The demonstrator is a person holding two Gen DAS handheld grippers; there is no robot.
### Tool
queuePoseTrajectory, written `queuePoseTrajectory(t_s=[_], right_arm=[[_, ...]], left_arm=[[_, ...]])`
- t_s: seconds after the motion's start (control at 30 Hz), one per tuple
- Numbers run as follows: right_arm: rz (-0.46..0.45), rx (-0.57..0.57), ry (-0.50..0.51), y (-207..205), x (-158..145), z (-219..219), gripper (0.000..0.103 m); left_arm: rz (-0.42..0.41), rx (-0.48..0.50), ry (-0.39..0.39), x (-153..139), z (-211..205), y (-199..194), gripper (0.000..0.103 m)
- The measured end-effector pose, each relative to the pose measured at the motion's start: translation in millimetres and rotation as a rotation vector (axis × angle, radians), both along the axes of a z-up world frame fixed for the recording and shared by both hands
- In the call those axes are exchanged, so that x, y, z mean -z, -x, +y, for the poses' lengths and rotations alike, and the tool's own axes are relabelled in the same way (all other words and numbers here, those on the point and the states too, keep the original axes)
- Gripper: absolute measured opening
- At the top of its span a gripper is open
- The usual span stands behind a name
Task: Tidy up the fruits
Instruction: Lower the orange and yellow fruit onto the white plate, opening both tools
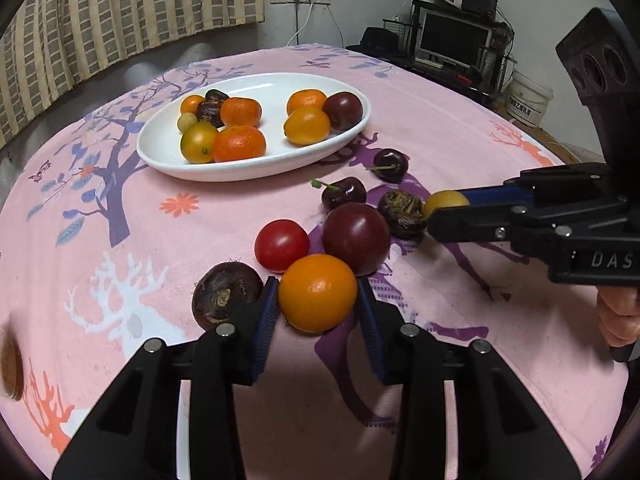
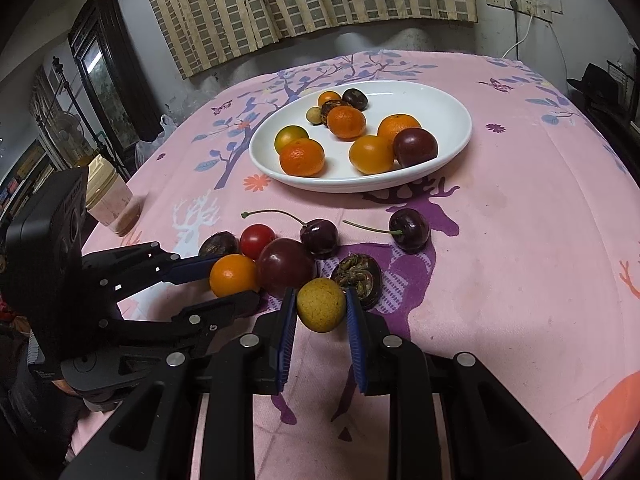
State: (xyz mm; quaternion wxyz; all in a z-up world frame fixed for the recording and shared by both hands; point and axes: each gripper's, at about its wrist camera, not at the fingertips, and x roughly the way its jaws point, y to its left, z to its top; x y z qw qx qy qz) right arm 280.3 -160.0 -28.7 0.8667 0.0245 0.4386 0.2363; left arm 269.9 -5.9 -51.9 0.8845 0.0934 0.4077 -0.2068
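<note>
My left gripper point(image 1: 317, 294) is shut on an orange fruit point(image 1: 317, 292) that rests on the pink tablecloth; it also shows in the right wrist view point(image 2: 233, 274). My right gripper point(image 2: 321, 305) is shut on a small yellow fruit point(image 2: 320, 304), seen from the left wrist view point(image 1: 445, 201) too. Loose fruit lies around them: a red tomato point(image 1: 281, 245), a dark plum point(image 1: 356, 238), two cherries point(image 1: 343, 193) point(image 1: 391, 164), and two dark brown water chestnuts point(image 1: 224, 294) point(image 1: 401, 214). A white oval plate point(image 1: 256, 84) holds several oranges and dark fruits.
A plastic jar point(image 2: 108, 200) with a cream lid stands at the table's left edge. The table's far edge meets a curtain and wall point(image 2: 304, 4). A desk with a monitor point(image 1: 454, 40) stands beyond the table's right side.
</note>
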Motion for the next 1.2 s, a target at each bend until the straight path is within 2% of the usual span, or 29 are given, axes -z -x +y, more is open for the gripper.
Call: queuePoseTrajectory(t_s=[0.17,0.3,0.47,0.63,0.83,0.97,1.0,1.03,1.07,1.1,1.13,1.2], right_arm=[[-0.003,-0.006,0.0,0.6,-1.0,0.2,0.025],[-0.035,-0.018,-0.02,5.2,-6.3,-2.6,0.025],[-0.111,0.012,-0.075,2.9,-22.9,-8.5,0.025],[-0.193,0.067,-0.062,-40.3,-43.5,-0.3,0.025],[-0.192,0.085,-0.019,-113.1,-36.1,21.6,0.025],[-0.17,0.082,-0.009,-136.6,-27.6,29.8,0.025],[-0.169,0.085,-0.006,-138.6,-27.0,29.5,0.029],[-0.171,0.087,-0.008,-138.2,-27.7,27.4,0.031],[-0.174,0.09,-0.015,-135.8,-30.3,23.2,0.036],[-0.178,0.089,-0.02,-133.1,-32.8,20.2,0.046],[-0.188,0.089,-0.026,-127.5,-37.1,16.2,0.05],[-0.211,0.072,-0.018,-113.7,-43.2,11.8,0.053]], left_arm=[[0.009,-0.006,0.01,-0.9,0.8,4.6,0.039],[0.001,-0.007,0.067,-14.1,7.6,17.1,0.039],[-0.022,-0.026,0.247,-54.1,29.6,11.2,0.038],[-0.062,-0.131,0.269,-78.5,34.3,-45.4,0.038],[-0.055,-0.212,0.192,-69.3,22.5,-126.2,0.038],[-0.016,-0.238,0.182,-59.3,20.3,-160.9,0.038],[-0.012,-0.25,0.177,-58.3,20.5,-164.7,0.039],[-0.008,-0.274,0.175,-58.3,22.6,-167.3,0.048],[-0.012,-0.291,0.178,-59.3,25.3,-166.9,0.063],[-0.022,-0.311,0.186,-62.4,28.9,-164.8,0.073],[-0.039,-0.336,0.202,-67.3,34.6,-159.5,0.09],[-0.073,-0.372,0.238,-77.1,44.4,-143.2,0.094]])
